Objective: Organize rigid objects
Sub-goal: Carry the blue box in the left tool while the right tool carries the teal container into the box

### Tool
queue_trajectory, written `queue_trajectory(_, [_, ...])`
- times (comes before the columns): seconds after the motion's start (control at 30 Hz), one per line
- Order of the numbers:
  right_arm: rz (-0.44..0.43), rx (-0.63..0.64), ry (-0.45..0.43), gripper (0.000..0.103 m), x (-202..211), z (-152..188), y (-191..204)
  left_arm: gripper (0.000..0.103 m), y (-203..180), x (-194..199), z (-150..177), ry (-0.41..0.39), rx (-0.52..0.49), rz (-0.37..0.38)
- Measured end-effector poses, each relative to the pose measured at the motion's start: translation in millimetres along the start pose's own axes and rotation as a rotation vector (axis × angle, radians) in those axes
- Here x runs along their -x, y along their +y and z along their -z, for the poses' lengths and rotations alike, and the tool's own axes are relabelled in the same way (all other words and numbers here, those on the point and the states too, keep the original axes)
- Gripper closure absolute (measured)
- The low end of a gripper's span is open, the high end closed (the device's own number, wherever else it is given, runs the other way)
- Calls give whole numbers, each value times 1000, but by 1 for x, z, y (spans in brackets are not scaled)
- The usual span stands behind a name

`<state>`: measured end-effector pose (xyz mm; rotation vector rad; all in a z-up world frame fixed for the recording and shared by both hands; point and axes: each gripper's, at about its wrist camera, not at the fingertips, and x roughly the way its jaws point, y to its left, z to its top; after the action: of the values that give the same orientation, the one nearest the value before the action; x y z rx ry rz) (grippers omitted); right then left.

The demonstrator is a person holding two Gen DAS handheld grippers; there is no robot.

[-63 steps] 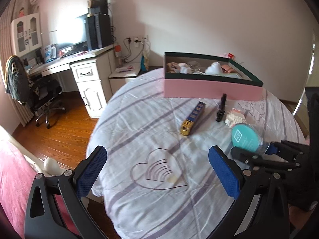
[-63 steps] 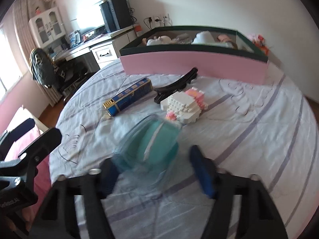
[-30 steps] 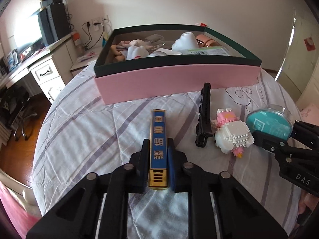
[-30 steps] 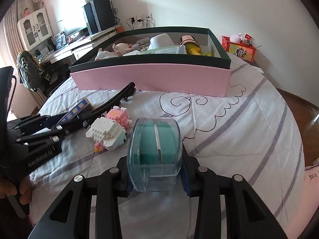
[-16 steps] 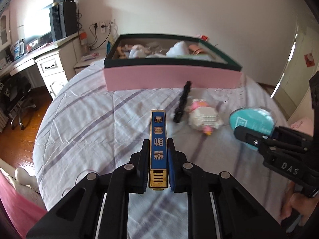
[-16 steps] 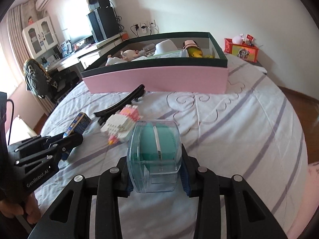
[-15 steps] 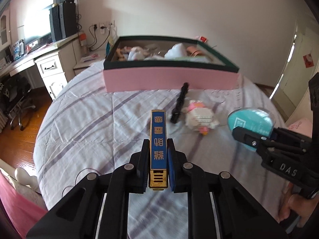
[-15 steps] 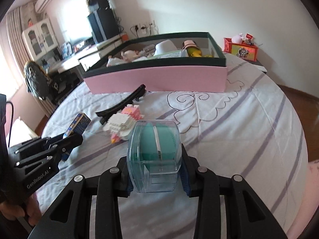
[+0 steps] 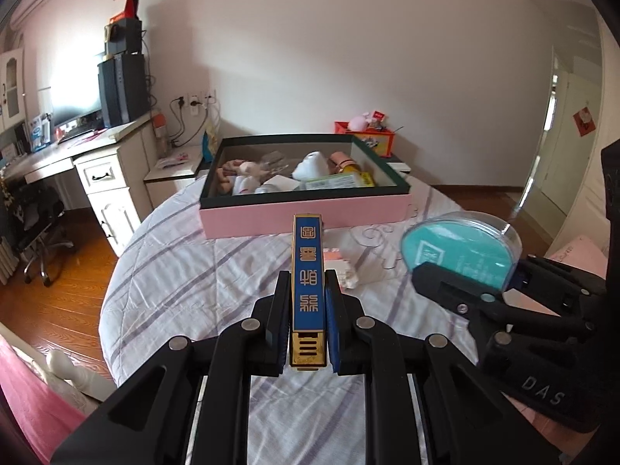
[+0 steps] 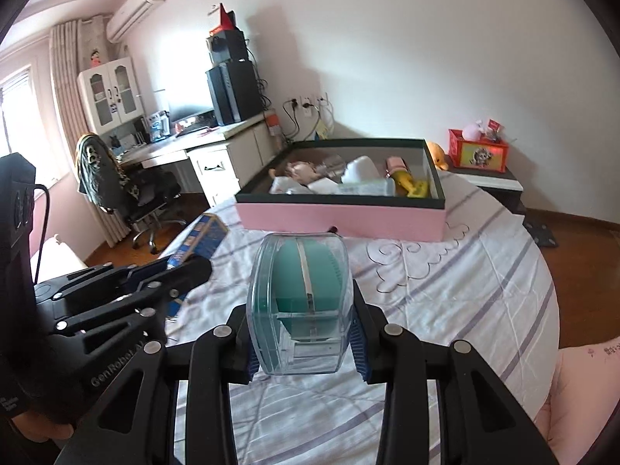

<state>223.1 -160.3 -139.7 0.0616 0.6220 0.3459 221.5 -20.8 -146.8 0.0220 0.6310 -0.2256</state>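
My left gripper (image 9: 308, 310) is shut on a long blue and gold box (image 9: 308, 271) and holds it up above the bed, pointing at the pink storage box (image 9: 306, 215). My right gripper (image 10: 302, 325) is shut on a clear case with a teal round thing inside (image 10: 302, 302), also raised. The case shows in the left wrist view (image 9: 461, 255), and the blue box in the right wrist view (image 10: 203, 238). The pink box (image 10: 341, 217) with a dark green rim holds several toys. A white and pink brick toy (image 9: 345, 271) lies on the bed, mostly hidden.
The bed has a white striped quilt (image 9: 186, 271). A white desk with speakers (image 9: 104, 162) and an office chair (image 10: 116, 186) stand to the left. A red box with toys (image 10: 478, 149) sits on a nightstand behind. Wooden floor surrounds the bed.
Both grippers have risen and tilted up with their objects. The pink box now sits farther off, and the black clip and brick toy have dropped behind the held things.
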Motion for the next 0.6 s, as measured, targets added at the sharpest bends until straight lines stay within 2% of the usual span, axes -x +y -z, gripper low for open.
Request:
queue_trajectory(0.3, [-12, 11, -17, 65, 5, -7, 1, 88, -6, -6, -12, -9, -19, 11])
queue_trajectory(0.47, [-13, 28, -28, 65, -1, -21, -2, 87, -8, -19, -36, -27, -52, 4])
queue_trajectory(0.6, [-3, 51, -42, 65, -12, -47, -9, 87, -6, -35, -65, -53, -79, -10])
